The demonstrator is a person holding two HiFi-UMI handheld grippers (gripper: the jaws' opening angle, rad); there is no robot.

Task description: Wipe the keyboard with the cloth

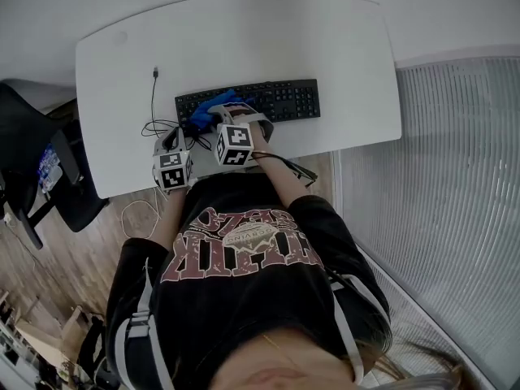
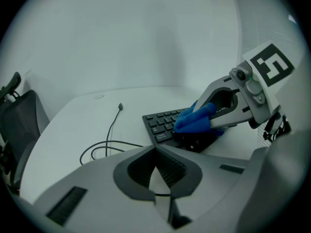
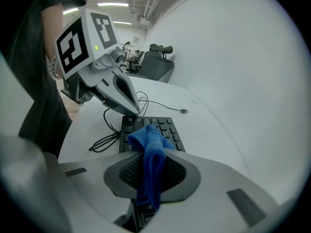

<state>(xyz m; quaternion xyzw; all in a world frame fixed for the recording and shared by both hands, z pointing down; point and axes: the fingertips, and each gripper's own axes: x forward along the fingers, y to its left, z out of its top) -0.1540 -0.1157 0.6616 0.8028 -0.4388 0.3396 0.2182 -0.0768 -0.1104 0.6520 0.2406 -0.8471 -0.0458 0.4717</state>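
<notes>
Now: blue cloth on the keyboard's left end.
Right gripper is clenched on the cloth, which presses on the black keyboard's left keys on the white table; left gripper has its 2 jaws closed on nothing, beside the looped cable.

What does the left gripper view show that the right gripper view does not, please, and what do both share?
Only the left gripper view shows the left gripper's jaws head-on, together with nothing between them, and the right gripper from outside, holding the blue cloth on the keys. Only the right gripper view shows the cloth running between the right gripper's jaws, plus an office chair and ceiling lights. Both show the black keyboard, a looped black cable and the white table.
</notes>
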